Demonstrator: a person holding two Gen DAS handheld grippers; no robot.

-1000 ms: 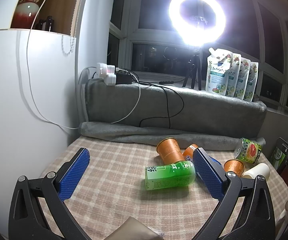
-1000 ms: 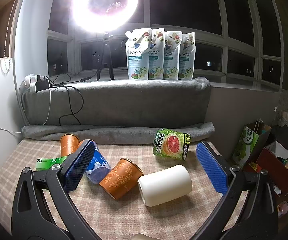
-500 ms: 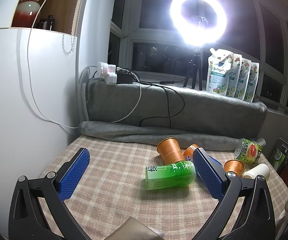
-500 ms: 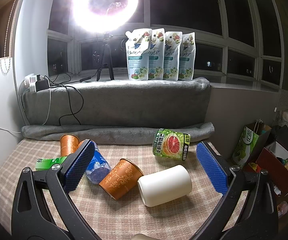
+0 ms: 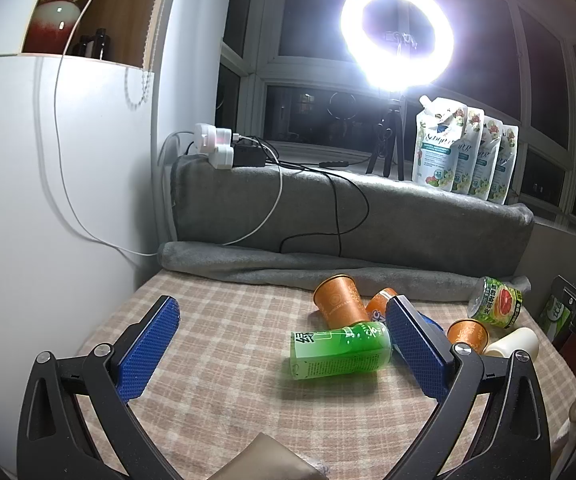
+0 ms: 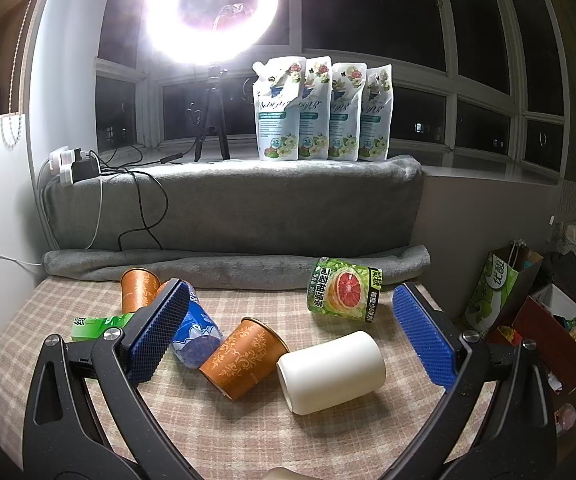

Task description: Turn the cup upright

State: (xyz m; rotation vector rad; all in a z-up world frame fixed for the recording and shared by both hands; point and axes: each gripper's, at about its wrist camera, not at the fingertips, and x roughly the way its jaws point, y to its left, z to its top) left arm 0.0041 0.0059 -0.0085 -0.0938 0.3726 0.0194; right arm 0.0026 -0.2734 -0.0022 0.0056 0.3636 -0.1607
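Note:
Several cups lie on their sides on the checked cloth (image 6: 215, 428). A white cup (image 6: 332, 372) lies nearest my right gripper (image 6: 292, 340), which is open and empty above and just behind it. An orange patterned cup (image 6: 243, 358) lies to its left, then a blue cup (image 6: 195, 338) and a second orange cup (image 6: 139, 288). A grapefruit-print cup (image 6: 344, 290) lies further back. My left gripper (image 5: 279, 348) is open and empty, with a green cup (image 5: 340, 349) lying between its fingers' line of sight and an orange cup (image 5: 338, 306) behind.
A grey blanket roll (image 6: 227, 266) and a cushioned ledge (image 6: 231, 208) bound the back. A white cabinet (image 5: 47, 208) stands on the left with cables (image 5: 328, 216) hanging. Bags and boxes (image 6: 536, 320) sit past the right edge. A ring light (image 5: 398, 36) glares.

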